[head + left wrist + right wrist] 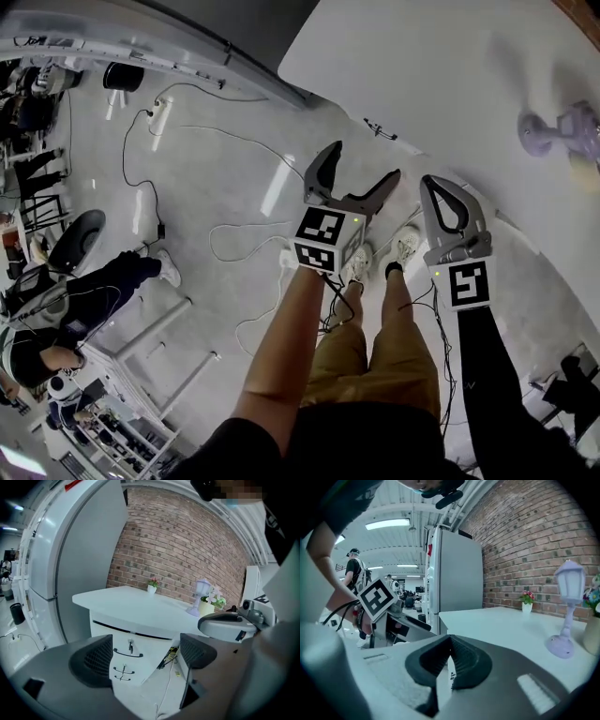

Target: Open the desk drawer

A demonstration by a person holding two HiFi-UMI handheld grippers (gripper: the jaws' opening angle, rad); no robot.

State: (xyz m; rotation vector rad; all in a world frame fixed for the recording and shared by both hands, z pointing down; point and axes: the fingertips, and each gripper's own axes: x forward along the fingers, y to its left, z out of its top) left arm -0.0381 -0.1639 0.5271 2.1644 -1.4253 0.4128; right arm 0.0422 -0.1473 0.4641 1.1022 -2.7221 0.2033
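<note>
The white desk (131, 606) stands ahead in the left gripper view, its drawer stack facing me. The top drawer (126, 648) is closed, with a curved dark handle (129, 655) and a key above it; two smaller handles sit below. My left gripper (145, 656) is open and well short of the drawers, framing them between its jaws. In the head view the left gripper (364, 164) hangs over the floor beside the desk (422, 66). My right gripper (433, 183) is beside it at the desk edge, shut on nothing (450, 660). The drawers are hidden in the head view.
A lilac lantern lamp (566, 616) and a small flower pot (527, 606) stand on the desk. A tall grey cabinet (84, 569) stands left of the desk, before a brick wall. Cables (234, 244) run over the floor and under the desk. A person (66, 309) sits at far left.
</note>
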